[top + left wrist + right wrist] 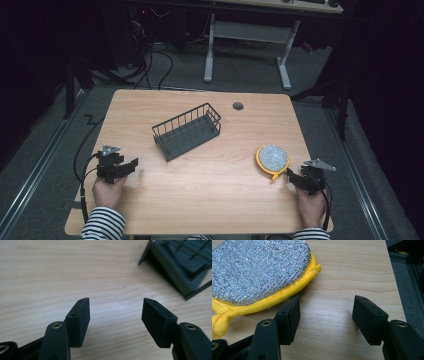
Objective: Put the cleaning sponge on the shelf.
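A round scrubbing pad (pixel 272 159) with a silver mesh top and yellow rim lies flat at the table's right side. In the right gripper view the pad (pixel 259 270) sits just beyond and left of my right gripper (pixel 325 307), which is open over bare wood. That right gripper (pixel 296 179) rests just right of the pad near the table's right edge. A dark wire basket (pixel 187 131) stands at the table's middle. My left gripper (pixel 131 166) is open at the left side, with the basket's corner (pixel 180 267) ahead to its right and nothing between its fingers.
The wooden table (pixel 200 195) has a round cable hole (pixel 238 106) at the back. A white-legged desk (pixel 247 35) stands beyond it on grey carpet. Cables (pixel 82 160) trail off the table's left edge.
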{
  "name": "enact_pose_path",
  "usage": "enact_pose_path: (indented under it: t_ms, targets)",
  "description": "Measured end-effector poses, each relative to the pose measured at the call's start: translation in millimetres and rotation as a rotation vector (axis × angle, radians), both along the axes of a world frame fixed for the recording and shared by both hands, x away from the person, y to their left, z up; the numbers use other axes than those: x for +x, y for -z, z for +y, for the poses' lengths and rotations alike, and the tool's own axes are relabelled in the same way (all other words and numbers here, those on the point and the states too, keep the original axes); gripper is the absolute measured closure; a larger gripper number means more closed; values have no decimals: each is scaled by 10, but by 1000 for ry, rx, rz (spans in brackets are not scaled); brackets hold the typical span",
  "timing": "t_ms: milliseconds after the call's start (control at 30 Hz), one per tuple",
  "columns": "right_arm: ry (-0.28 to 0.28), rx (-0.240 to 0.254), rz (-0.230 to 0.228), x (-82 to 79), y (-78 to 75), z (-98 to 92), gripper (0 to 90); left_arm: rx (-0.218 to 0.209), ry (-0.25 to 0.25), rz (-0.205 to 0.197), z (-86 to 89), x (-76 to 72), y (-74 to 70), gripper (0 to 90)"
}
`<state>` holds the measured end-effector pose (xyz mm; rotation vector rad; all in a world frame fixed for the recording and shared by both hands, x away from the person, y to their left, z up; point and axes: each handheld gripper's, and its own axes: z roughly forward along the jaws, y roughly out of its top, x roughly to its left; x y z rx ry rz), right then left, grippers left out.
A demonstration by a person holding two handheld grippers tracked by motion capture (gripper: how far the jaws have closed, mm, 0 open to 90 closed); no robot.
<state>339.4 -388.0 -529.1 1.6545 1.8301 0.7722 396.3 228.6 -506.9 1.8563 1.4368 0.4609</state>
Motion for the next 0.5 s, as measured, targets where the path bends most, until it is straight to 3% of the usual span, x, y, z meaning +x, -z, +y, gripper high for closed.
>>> enact_pose_path:
  t_ms: [100, 500]
  targets:
    - [0, -1, -2, 0, 1, 0, 395, -13, 38, -14, -67, 35, -165, 405]
    - [-2, 0, 0, -1, 0, -1, 392, -48, 111, -12, -284, 197, -488, 386]
